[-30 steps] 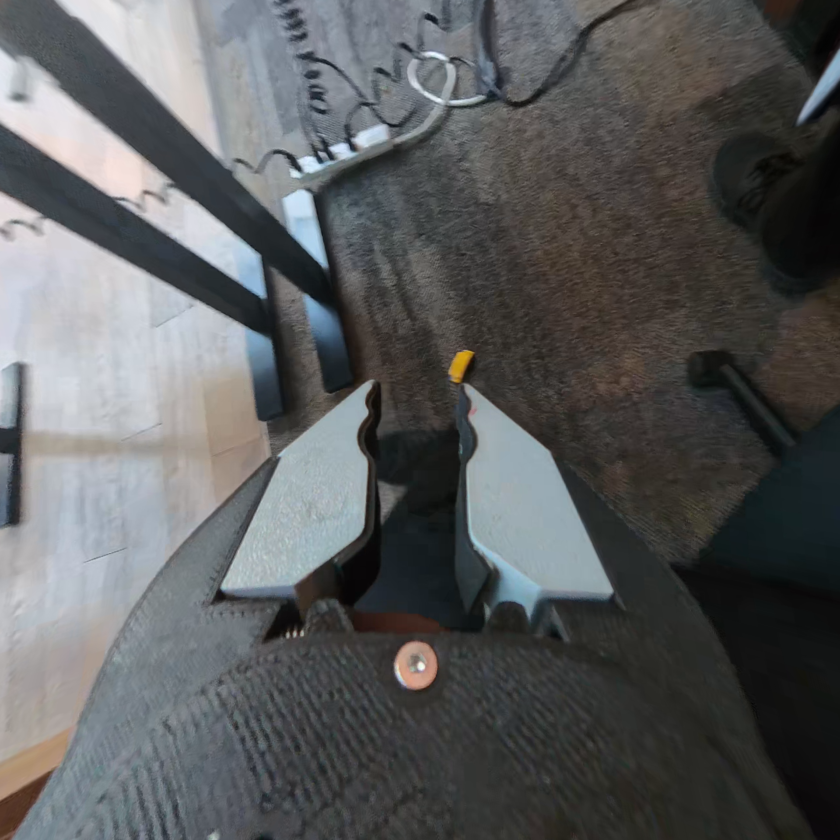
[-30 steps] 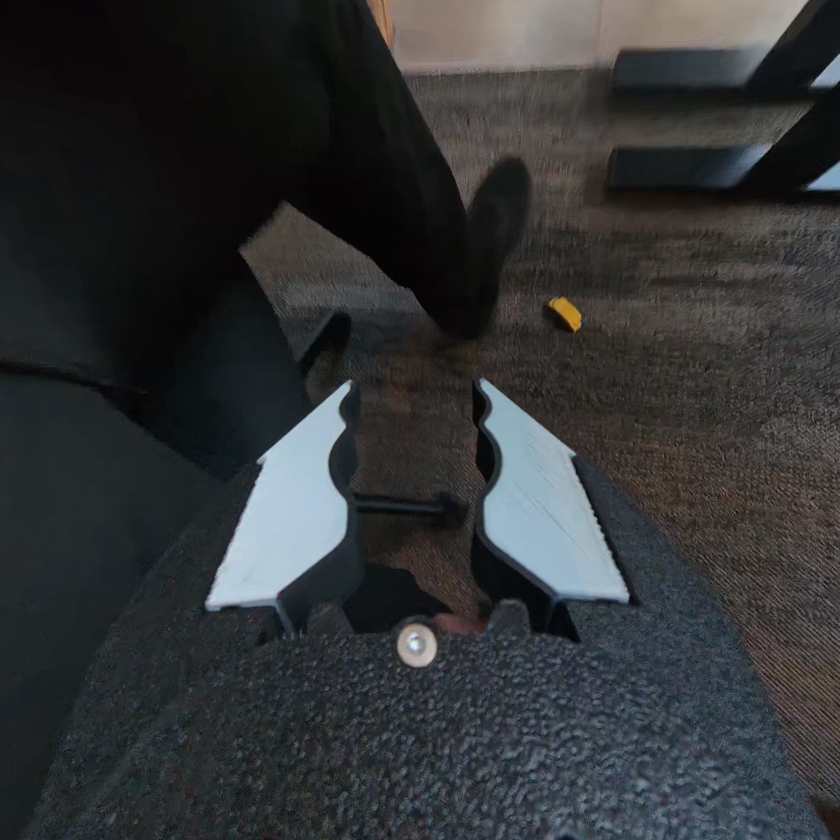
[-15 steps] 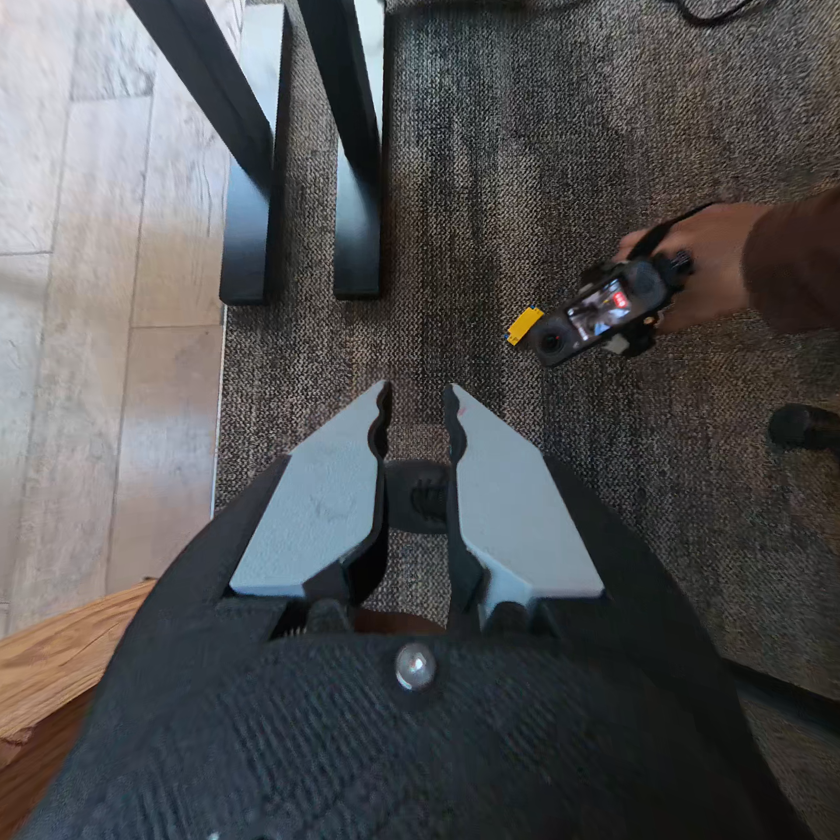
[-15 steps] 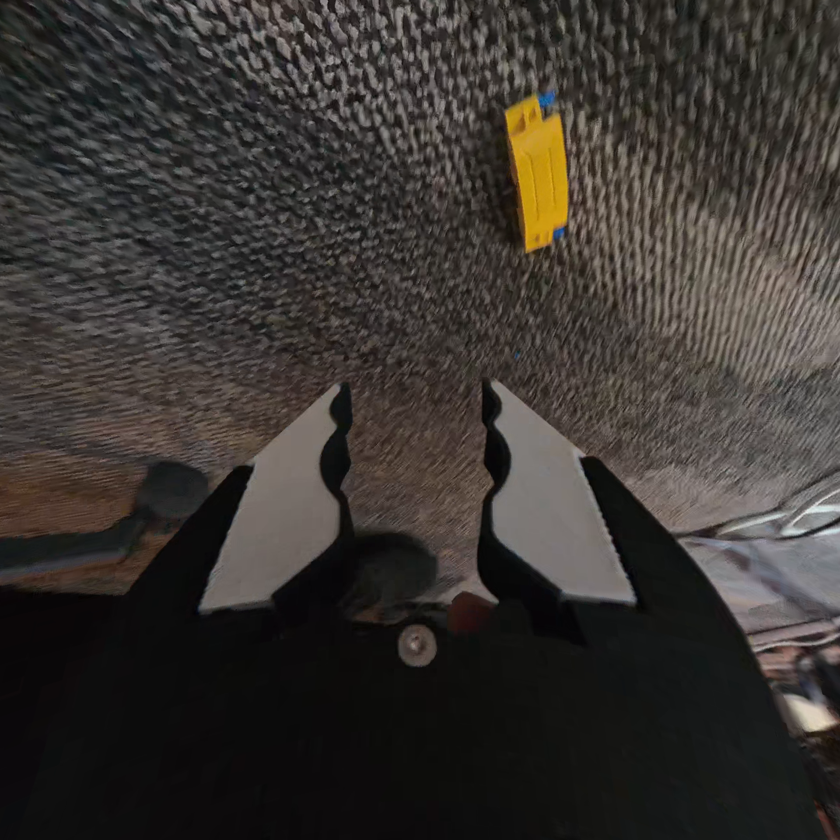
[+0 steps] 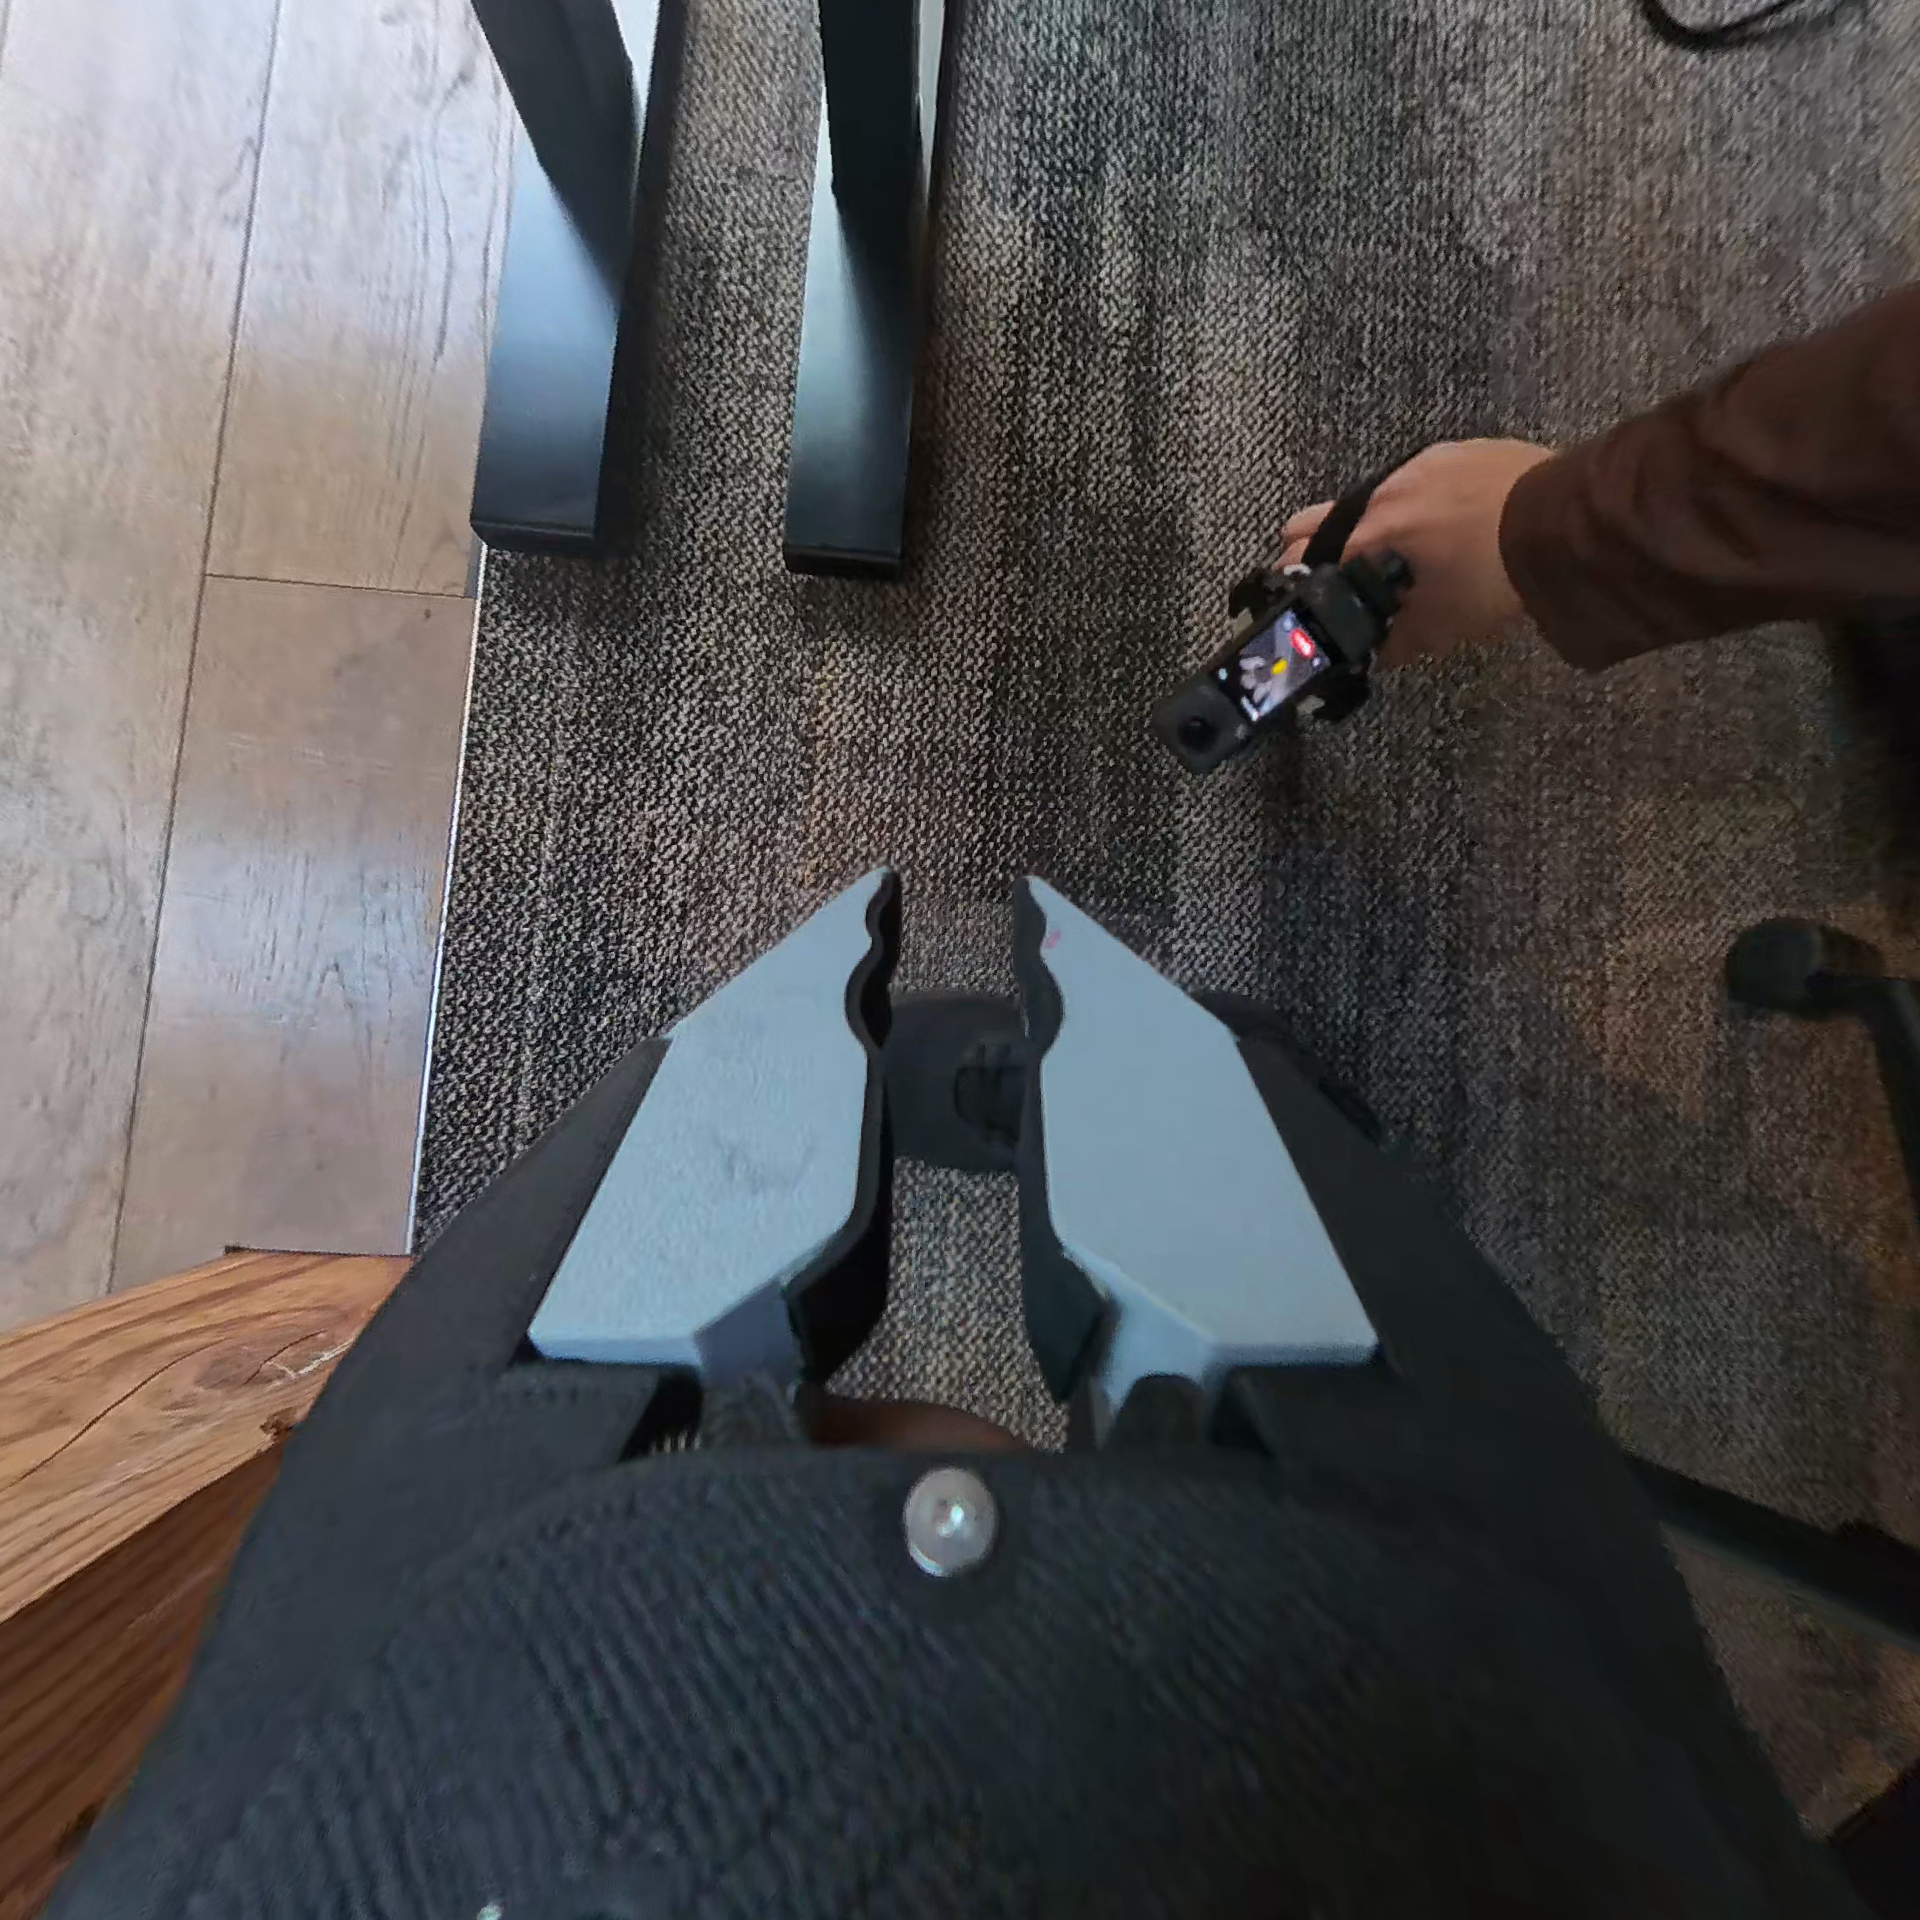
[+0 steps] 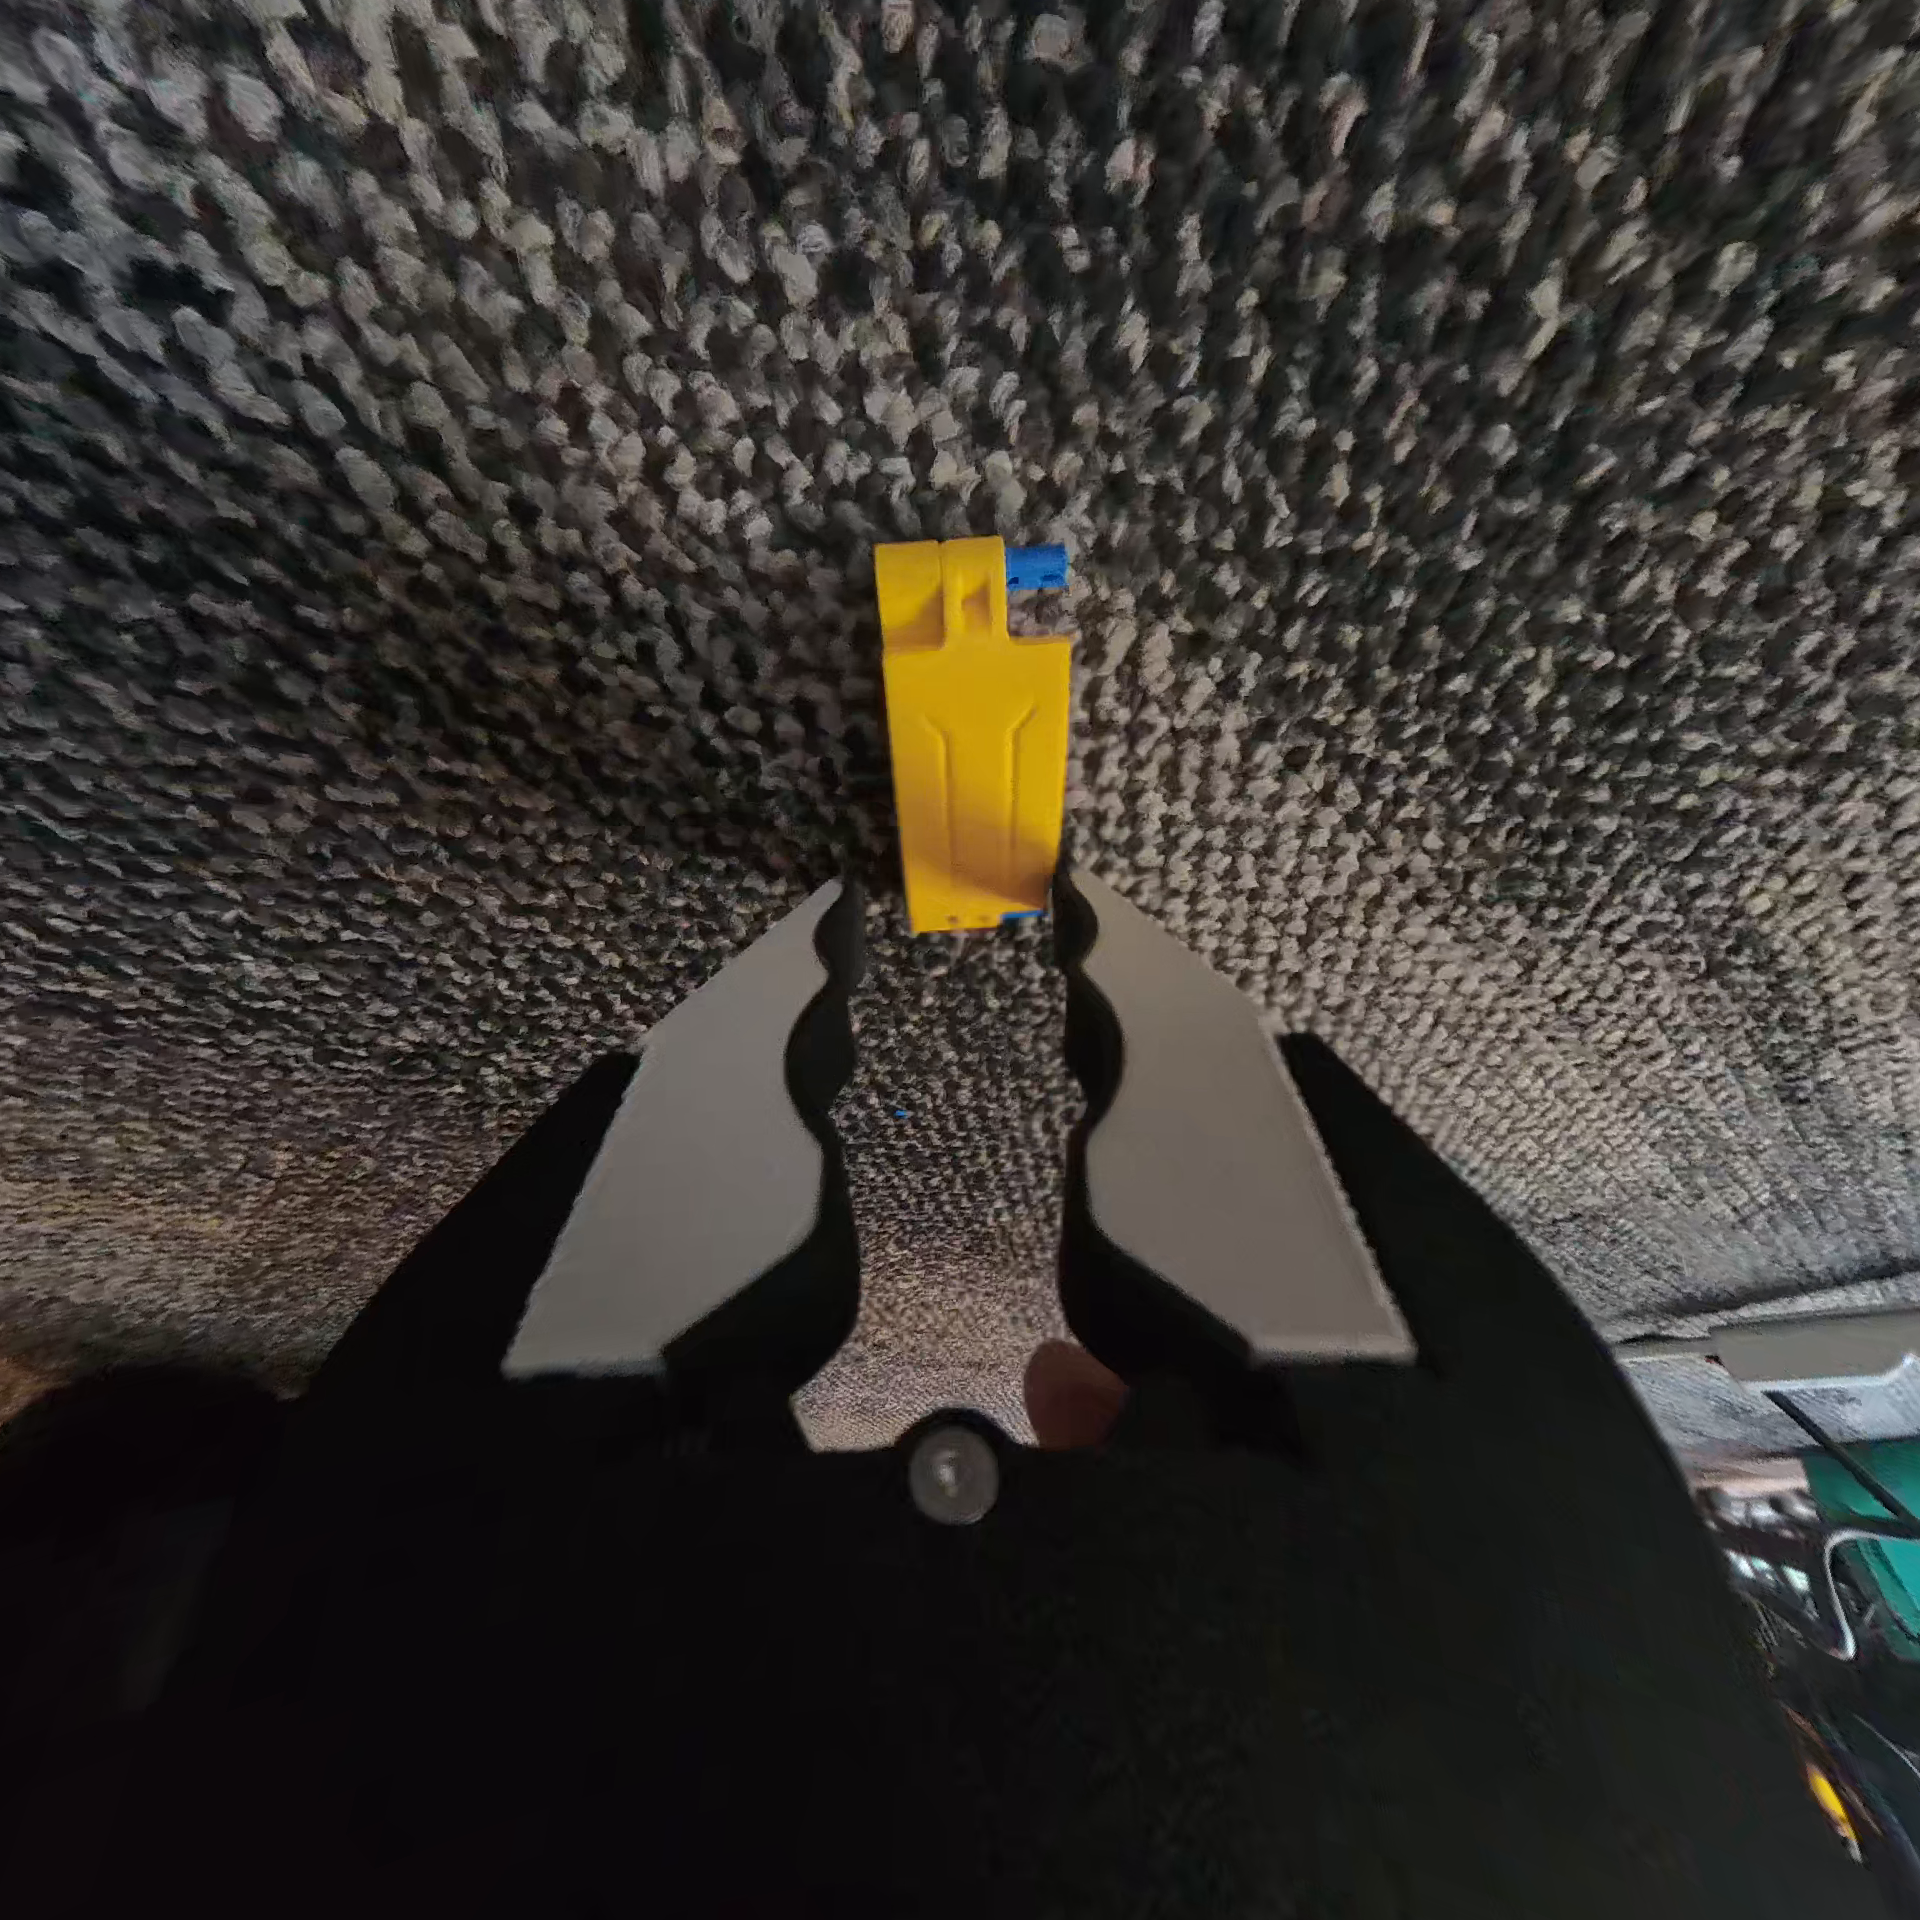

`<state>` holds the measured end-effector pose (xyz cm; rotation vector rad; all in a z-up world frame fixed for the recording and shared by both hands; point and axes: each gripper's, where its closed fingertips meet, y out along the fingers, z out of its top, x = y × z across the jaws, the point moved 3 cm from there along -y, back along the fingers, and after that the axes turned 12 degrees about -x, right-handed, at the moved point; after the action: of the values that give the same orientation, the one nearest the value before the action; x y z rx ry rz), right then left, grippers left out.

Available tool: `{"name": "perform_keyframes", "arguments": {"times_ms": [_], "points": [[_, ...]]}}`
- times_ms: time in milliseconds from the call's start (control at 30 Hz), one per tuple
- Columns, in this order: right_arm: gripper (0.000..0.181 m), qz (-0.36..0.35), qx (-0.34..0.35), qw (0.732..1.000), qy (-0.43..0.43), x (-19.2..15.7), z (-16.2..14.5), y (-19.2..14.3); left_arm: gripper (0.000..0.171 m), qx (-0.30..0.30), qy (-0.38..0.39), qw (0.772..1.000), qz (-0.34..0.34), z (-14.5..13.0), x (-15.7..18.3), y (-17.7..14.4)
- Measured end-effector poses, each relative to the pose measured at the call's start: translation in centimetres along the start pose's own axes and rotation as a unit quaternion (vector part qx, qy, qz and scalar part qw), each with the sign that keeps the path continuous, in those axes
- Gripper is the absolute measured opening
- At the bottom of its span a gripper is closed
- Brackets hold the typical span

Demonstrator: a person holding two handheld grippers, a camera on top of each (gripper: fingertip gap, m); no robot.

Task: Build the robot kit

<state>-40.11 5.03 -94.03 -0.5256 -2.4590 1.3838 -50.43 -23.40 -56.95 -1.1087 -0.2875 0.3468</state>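
Observation:
A small yellow plastic piece [image 6: 975, 743] with blue bits at its ends lies flat on the speckled grey carpet [image 6: 416, 520]. My right gripper [image 6: 951, 894] is open and close above the carpet, its fingertips on either side of the piece's near end. The right finger seems to touch the piece's edge. My left gripper [image 5: 954, 894] is open and empty, held high over the carpet. In the left wrist view the right gripper's camera body [image 5: 1262, 675] shows farther off, held by a hand [image 5: 1434, 540] in a brown sleeve. The yellow piece is hidden there.
Two black table feet [image 5: 847, 312] rest on the carpet beside a pale wood-look floor [image 5: 208, 520]. A wooden table corner [image 5: 135, 1434] sits at lower left. A black chair caster [image 5: 1797, 966] stands at right. Cables and a green thing [image 6: 1860, 1507] show at the right wrist view's lower right. There is about 50 cm between the tips of the two grippers.
My right gripper has dropped closer to the carpet and moved onto the yellow piece, which now sits between its fingertips. In the left wrist view the hand with the right gripper has shifted right.

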Motion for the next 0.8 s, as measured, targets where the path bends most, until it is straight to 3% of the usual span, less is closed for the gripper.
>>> {"name": "perform_keyframes", "arguments": {"times_ms": [200,367,567,700,800], "points": [[0.025,0.027,0.025,0.999,0.039,0.5,-0.3,-1.5,0.021,-0.008,0.002,1.000,-0.001,0.6,0.0,0.2],[0.025,0.065,0.114,0.985,0.116,0.8,-1.3,-8.1,0.023,-0.010,0.015,1.000,0.005,2.3,0.8,0.3],[0.025,0.053,0.269,0.948,0.160,-1.5,-4.9,-23.8,0.028,0.029,-0.007,0.999,0.032,5.2,0.9,-0.6],[0.025,0.035,0.354,0.927,0.115,-8.8,-8.7,-36.3,0.027,0.034,-0.025,0.998,0.054,5.5,1.7,-0.6],[0.025,-0.026,0.431,0.899,0.068,-14.8,-13.8,-46.8,0.026,0.058,0.015,0.998,0.000,6.8,6.8,-1.6]]}}
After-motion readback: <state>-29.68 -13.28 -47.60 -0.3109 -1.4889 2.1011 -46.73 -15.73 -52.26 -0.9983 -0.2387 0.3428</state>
